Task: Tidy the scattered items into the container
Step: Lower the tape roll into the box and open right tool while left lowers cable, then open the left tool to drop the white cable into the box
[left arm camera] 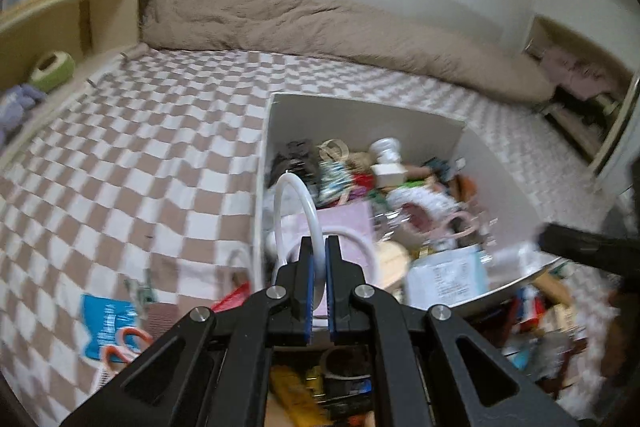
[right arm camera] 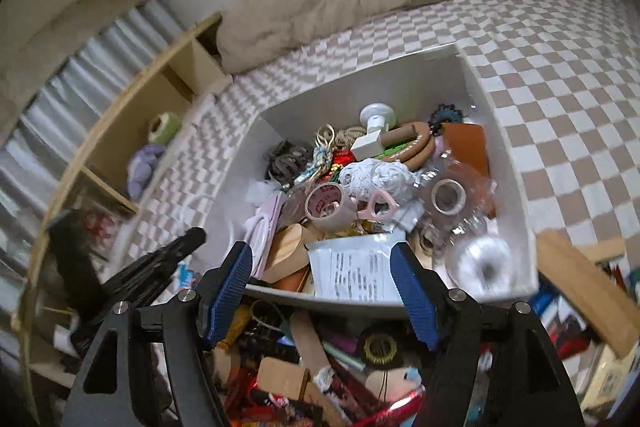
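The left gripper (left arm camera: 319,279) is pinched shut on a white ring (left arm camera: 298,199), a thin pale hoop that stands up between the blue pads and arches over the near-left corner of the white container (left arm camera: 362,107), which sits on the checkered bedcover (left arm camera: 140,147). The right gripper (right arm camera: 322,279) stands spread and empty, nothing between its blue pads, poised just above the container's near wall. By my reading the step in hand is the drop: the ring is carried to the bin and not yet let go, while the right claw looks free to fetch another piece. The next move calls for bringing the ring fully over the heap inside and parting the pads so it falls within the walls, not onto the rim or the bedcover beside it; the bin is already piled high, so a light hoop could slide off the top. The left wrist view alone shows the held ring, a blue packet (left arm camera: 106,323) and orange-handled scissors (left arm camera: 128,343) lying on the bedcover to the container's left. The right wrist view alone shows the contents clearly: a tape roll (right arm camera: 326,205), a white lace bundle (right arm camera: 378,179), a printed paper sheet (right arm camera: 352,267) against the near wall, and the thick clutter of items still lying in front of the bin.
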`<control>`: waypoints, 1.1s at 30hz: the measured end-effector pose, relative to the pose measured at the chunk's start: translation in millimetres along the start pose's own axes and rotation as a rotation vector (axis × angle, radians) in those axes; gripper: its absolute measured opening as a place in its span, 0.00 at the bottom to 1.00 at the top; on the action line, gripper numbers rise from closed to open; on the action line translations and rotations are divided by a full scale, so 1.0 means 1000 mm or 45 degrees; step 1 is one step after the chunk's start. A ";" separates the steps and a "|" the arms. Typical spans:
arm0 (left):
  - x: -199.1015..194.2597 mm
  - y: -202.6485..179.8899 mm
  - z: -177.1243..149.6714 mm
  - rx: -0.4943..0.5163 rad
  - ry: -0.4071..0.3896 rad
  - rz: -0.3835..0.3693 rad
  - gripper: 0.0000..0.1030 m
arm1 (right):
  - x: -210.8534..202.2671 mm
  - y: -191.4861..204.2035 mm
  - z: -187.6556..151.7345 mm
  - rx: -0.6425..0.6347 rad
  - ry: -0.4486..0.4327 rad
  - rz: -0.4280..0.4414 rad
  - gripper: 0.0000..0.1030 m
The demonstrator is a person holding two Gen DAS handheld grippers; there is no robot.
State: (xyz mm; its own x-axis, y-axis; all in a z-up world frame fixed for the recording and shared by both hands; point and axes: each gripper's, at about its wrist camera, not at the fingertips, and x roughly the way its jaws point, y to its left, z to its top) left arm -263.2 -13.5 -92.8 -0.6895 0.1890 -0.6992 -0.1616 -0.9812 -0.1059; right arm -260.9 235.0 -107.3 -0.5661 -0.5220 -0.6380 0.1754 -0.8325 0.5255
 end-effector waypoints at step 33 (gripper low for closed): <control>-0.002 -0.003 -0.015 -0.114 -0.003 -0.133 0.63 | -0.022 -0.034 -0.035 0.053 -0.117 0.098 0.71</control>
State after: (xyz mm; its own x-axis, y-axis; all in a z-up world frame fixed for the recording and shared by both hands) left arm -250.8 -11.7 -101.9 -0.6736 0.2906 -0.6795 -0.1689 -0.9557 -0.2413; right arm -226.3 268.0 -130.3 -0.6242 -0.5631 -0.5416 0.1884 -0.7813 0.5951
